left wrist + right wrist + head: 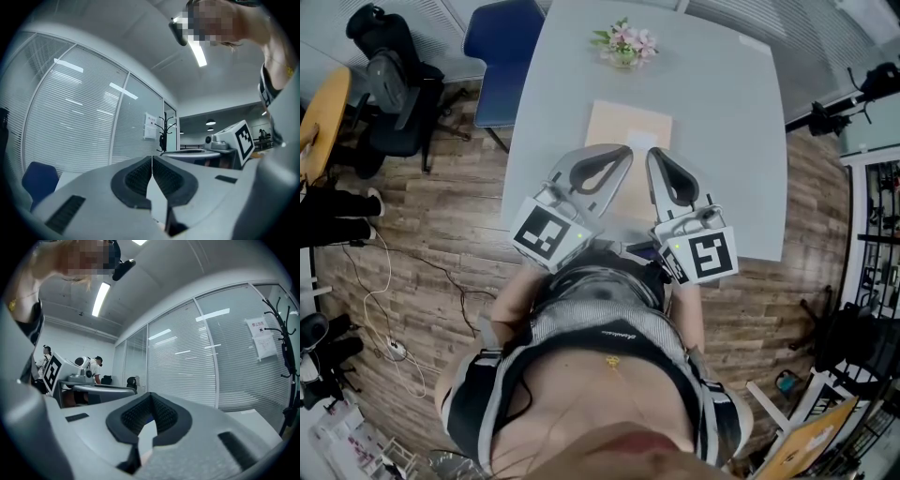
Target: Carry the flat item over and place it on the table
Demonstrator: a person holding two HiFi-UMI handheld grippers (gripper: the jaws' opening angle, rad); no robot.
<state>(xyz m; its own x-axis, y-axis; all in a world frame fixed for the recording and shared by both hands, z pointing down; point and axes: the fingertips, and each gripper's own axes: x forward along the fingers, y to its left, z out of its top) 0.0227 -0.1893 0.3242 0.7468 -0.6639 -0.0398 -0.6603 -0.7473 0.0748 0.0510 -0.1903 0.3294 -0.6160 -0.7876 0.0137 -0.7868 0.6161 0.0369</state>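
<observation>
Flat tan item is lying on grey table; left gripper and right gripper are hovering by it (jaws closed, holding nothing).

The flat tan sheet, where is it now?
Head view: the flat tan sheet lies on the grey table, between the flower pot and the left tongs and right tongs.

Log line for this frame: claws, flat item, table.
left claw: shut, empty | right claw: shut, empty | flat tan item: lying on table | flower pot: table's far end
</observation>
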